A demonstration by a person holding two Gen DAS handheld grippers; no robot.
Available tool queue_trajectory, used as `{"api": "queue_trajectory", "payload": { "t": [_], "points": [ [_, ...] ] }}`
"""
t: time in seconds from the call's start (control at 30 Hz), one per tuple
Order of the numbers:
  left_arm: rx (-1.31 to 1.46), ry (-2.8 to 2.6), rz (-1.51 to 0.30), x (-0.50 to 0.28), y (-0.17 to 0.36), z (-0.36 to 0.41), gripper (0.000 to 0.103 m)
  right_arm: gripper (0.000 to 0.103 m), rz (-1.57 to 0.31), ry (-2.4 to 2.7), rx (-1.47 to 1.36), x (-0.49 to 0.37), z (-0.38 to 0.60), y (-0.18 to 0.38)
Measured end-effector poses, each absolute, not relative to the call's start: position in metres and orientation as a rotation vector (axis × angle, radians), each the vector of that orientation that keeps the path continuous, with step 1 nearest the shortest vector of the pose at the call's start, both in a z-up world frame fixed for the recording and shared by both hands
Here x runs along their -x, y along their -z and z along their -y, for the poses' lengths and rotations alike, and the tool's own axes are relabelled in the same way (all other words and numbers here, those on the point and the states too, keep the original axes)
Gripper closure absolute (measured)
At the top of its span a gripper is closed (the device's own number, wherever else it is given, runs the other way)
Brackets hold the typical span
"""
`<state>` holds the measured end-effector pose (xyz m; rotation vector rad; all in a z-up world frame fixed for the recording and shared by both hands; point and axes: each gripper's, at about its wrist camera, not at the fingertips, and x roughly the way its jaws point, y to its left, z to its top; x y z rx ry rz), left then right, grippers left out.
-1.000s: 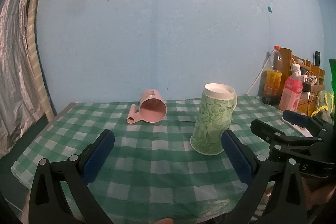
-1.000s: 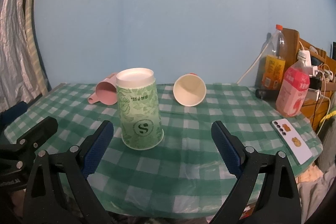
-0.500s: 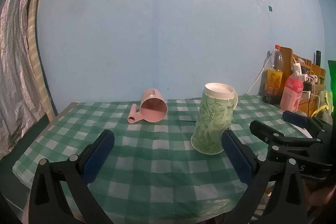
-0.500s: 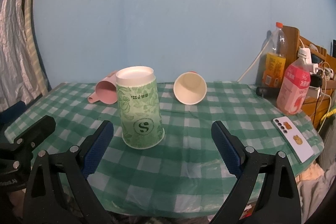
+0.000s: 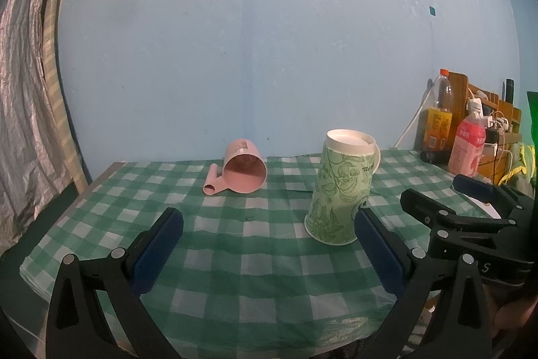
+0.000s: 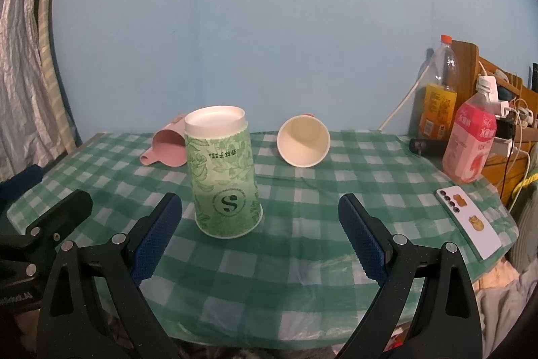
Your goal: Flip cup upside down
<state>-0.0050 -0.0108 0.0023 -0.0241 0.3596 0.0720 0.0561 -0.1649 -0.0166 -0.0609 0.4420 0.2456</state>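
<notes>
Over on the far left of the checked table [image 6: 302, 244] the pink mug [image 5: 244, 170] lies on its side, mouth toward us, right where it was a second ago. Moving right, the green paper cup [image 6: 223, 177] stands mouth-down, white base up, in the middle of the cloth; it already looks flipped, and it hasn't budged over the last second. The left gripper [image 5: 269, 244] hangs released, jaws wide apart and empty, short of the cup, and its view has barely drifted, only lifting a touch. The right gripper [image 6: 260, 236] is likewise spread wide with nothing between its pads, with the green cup just inside its left finger's line but untouched. Further right, the white paper cup [image 6: 303, 142] lies on its side at the far edge, mouth facing us. That one, by my reckoning, could be next. Beyond it stand the orange drink bottle [image 6: 437, 96] and pink bottle [image 6: 469, 140], with a phone [image 6: 469, 226] at the near right edge.
</notes>
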Motion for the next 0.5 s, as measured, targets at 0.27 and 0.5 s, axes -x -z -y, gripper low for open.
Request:
{"api": "queue_trajectory", "payload": {
  "t": [0.27, 0.5],
  "points": [
    [0.022, -0.069, -0.361, 0.0045, -0.0018, 0.0109, 0.0, 0.01, -0.438, -0.242, 0.057, -0.0556, 0.1651, 0.015],
    [0.019, -0.066, -0.372, 0.0037, -0.0003, 0.0132, 0.0, 0.01, -0.435, -0.242, 0.054, -0.055, 0.1661, 0.0143]
  ]
}}
